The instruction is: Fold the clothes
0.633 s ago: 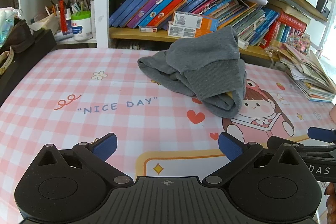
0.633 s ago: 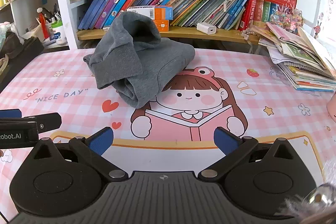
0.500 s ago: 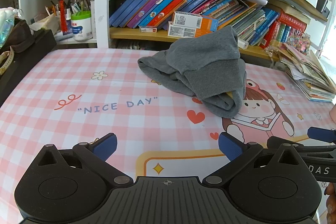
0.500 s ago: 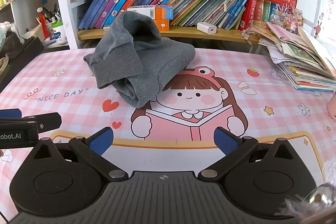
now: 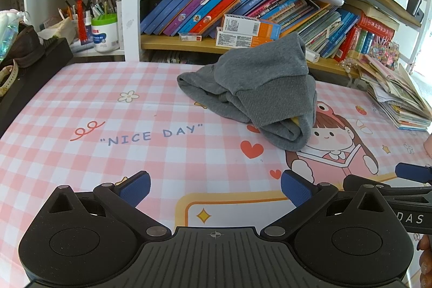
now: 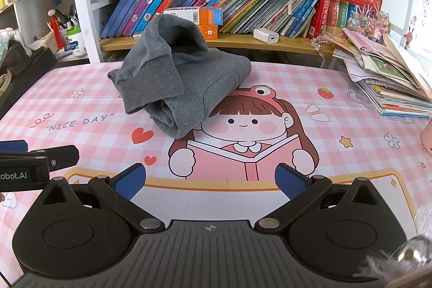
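Hand-held gripper, left (image 5: pixel 215 186) and right (image 6: pixel 210 181): both spread wide, empty, well short of crumpled grey sweatshirt (image 6: pixel 178 77) heaped mid-tabletop (image 6: pixel 297 77) before bookshelf; risk: pinching several bunched layers together, dragging the heap instead of spreading it.

Bare desk (image 6: pixel 337 104) is left between the near edge and the bunched grey garment (image 6: pixel 178 77) towards the far edge. The right edge is blocked by stacked magazines (image 6: pixel 391 82), the far edge by a bookshelf (image 6: pixel 243 41).
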